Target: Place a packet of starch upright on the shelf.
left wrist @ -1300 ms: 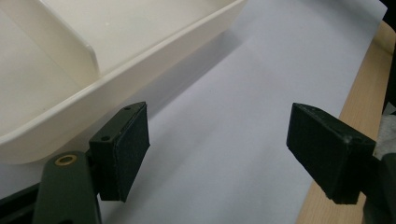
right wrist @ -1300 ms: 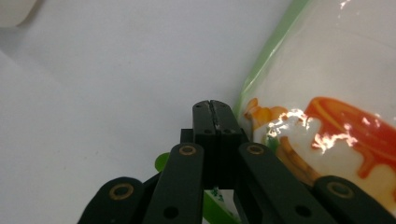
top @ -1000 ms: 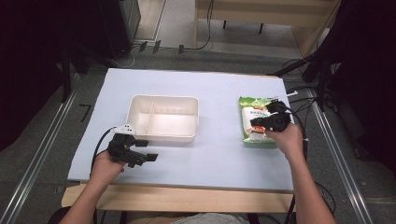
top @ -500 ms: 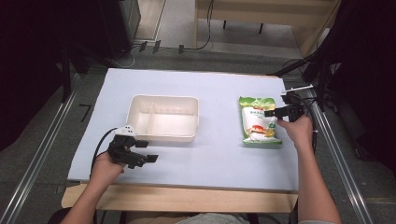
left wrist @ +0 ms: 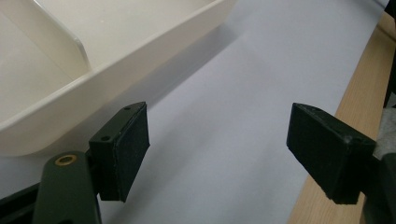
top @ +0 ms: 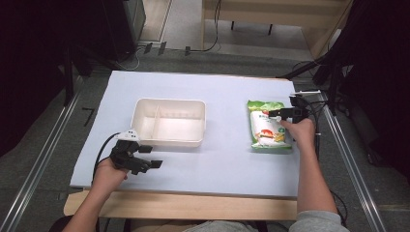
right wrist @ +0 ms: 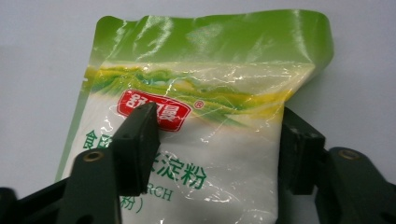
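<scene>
On a pale blue worktop (top: 227,159), a green starch pouch (top: 266,124) lies lengthwise toward the person at the right edge — the right hand-held gripper (right wrist: 215,140) straddles it, jaws wide, seemingly not yet pinching — the left far off.

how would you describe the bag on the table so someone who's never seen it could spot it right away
Start at the pale blue table and find the white divided tray near its middle. To the tray's right, by the right gripper, the bag lies flat. It is the one glossy pouch there: green top edge, red label, white powder inside.
</scene>
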### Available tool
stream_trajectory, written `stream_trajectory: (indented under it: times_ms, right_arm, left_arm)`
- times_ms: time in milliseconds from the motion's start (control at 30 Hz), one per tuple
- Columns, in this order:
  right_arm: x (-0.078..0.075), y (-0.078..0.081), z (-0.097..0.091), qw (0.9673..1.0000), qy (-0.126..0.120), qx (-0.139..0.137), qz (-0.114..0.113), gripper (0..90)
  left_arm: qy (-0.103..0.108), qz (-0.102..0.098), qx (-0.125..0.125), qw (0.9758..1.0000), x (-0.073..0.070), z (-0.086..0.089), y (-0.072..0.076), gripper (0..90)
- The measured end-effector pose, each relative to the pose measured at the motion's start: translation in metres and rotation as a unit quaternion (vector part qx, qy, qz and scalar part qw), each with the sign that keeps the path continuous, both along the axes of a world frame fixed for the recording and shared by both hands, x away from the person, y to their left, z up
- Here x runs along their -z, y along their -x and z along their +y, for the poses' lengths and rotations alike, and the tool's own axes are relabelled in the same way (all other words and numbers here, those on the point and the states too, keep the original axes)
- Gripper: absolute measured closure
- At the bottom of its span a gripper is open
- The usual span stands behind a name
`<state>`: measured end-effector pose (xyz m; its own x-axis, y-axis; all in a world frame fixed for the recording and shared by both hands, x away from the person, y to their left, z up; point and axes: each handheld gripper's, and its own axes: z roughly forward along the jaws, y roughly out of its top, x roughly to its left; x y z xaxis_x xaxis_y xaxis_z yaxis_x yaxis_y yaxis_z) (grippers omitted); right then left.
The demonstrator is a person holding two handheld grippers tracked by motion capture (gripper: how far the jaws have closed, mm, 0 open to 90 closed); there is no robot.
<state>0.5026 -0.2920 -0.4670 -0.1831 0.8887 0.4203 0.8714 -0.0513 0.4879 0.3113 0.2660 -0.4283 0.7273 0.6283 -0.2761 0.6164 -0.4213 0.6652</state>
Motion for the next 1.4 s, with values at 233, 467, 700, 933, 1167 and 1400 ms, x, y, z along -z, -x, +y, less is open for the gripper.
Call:
stream_trajectory:
  times_ms: [233, 467, 700, 933, 1167, 1400]
  right_arm:
    - [-0.002, 0.003, 0.008, 0.9998, 0.018, -0.009, 0.011, 64.9]
    - [-0.005, 0.005, 0.013, 0.9995, 0.020, -0.022, 0.011, 82.9]
    - [-0.015, 0.008, 0.022, 0.9990, 0.037, -0.024, -0.001, 84.8]
    - [-0.055, 0.024, 0.034, 0.9968, 0.045, -0.045, -0.049, 86.6]
    - [-0.082, 0.044, 0.034, 0.9948, 0.027, -0.062, -0.077, 87.1]
    - [-0.103, 0.055, 0.047, 0.9917, 0.028, -0.086, -0.092, 87.3]
  left_arm:
    - [0.004, 0.000, -0.003, 1.0000, 0.000, 0.001, -0.003, 21.8]
    - [0.005, 0.001, 0.003, 1.0000, 0.000, -0.003, -0.006, 21.8]
    - [0.010, -0.001, 0.009, 0.9999, 0.000, -0.005, -0.007, 21.8]
    - [0.013, -0.006, 0.014, 0.9998, -0.003, -0.004, -0.004, 21.8]
    - [0.015, -0.005, 0.019, 0.9997, -0.004, -0.005, -0.004, 21.8]
    - [0.013, -0.006, 0.013, 0.9998, -0.005, -0.003, -0.003, 21.8]
